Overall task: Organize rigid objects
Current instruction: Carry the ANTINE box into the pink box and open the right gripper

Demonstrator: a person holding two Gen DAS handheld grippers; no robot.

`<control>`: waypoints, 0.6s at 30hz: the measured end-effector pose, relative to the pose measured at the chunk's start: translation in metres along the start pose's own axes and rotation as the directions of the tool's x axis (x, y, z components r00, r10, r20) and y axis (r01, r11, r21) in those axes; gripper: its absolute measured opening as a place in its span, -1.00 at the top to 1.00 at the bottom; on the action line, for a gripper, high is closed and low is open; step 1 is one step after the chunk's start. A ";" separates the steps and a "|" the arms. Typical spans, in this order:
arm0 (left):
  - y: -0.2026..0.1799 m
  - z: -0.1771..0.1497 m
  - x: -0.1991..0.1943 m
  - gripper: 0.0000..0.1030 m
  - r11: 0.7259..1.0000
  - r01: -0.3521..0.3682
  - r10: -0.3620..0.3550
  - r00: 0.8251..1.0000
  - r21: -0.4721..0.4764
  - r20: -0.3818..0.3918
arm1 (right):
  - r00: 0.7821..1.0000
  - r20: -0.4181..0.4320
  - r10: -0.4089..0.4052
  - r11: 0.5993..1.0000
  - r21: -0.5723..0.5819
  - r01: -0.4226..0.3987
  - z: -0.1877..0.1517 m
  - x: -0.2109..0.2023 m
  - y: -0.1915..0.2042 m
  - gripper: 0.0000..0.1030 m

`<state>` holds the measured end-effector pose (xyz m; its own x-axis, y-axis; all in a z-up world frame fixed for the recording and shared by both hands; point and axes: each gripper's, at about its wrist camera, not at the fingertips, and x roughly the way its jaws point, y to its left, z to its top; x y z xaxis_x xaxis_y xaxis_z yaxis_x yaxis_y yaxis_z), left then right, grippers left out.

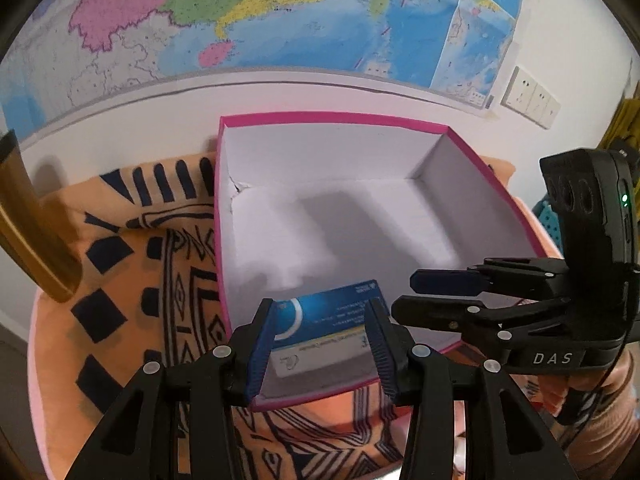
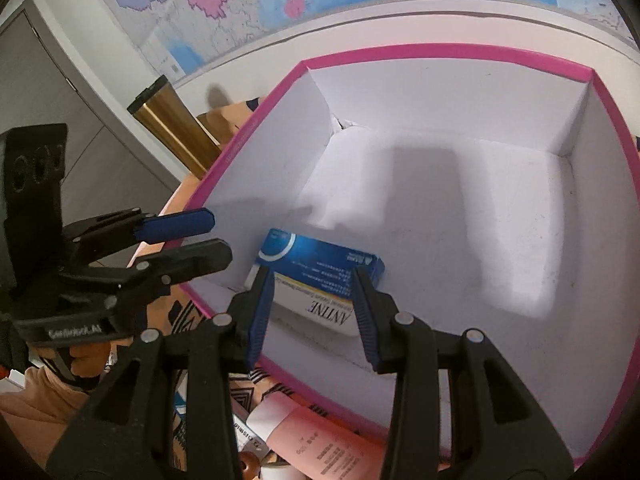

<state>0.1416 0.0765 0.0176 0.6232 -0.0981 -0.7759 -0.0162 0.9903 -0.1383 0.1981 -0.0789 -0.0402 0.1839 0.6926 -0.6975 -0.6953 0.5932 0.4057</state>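
A blue and white medicine box lies inside the pink-rimmed white box, in its near left corner. My left gripper looks open, its fingers to either side of the medicine box seen from above the pink box's near rim. My right gripper is open over the pink box, its fingers flanking the medicine box without clearly pressing it. In the left wrist view the right gripper shows at right. In the right wrist view the left gripper shows at left, over the pink box's left rim.
An orange cloth with black patterns covers the table. A gold cylinder stands at left. A pink tube and small items lie in front of the box. A wall map hangs behind.
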 end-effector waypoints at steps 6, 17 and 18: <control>0.002 -0.008 -0.020 -0.11 1.000 -0.028 0.027 0.993 0.004 0.112 | 0.995 0.100 -0.001 0.999 -0.036 0.005 -0.010 -0.025 0.007 0.07; -0.022 -0.054 -0.063 -0.37 0.987 0.120 -0.144 0.959 0.110 0.243 | 0.960 0.259 -0.105 0.989 -0.074 0.128 -0.085 -0.102 0.011 -0.27; -0.025 -0.058 -0.060 -0.37 0.985 0.128 -0.152 0.961 0.115 0.231 | 0.961 0.249 -0.118 0.988 -0.065 0.138 -0.092 -0.103 0.009 -0.27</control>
<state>0.0586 0.0518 0.0319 0.7823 -0.2217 -0.5821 0.1536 0.9743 -0.1647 0.1093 -0.1828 -0.0193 0.4319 0.6976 -0.5716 -0.7069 0.6554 0.2658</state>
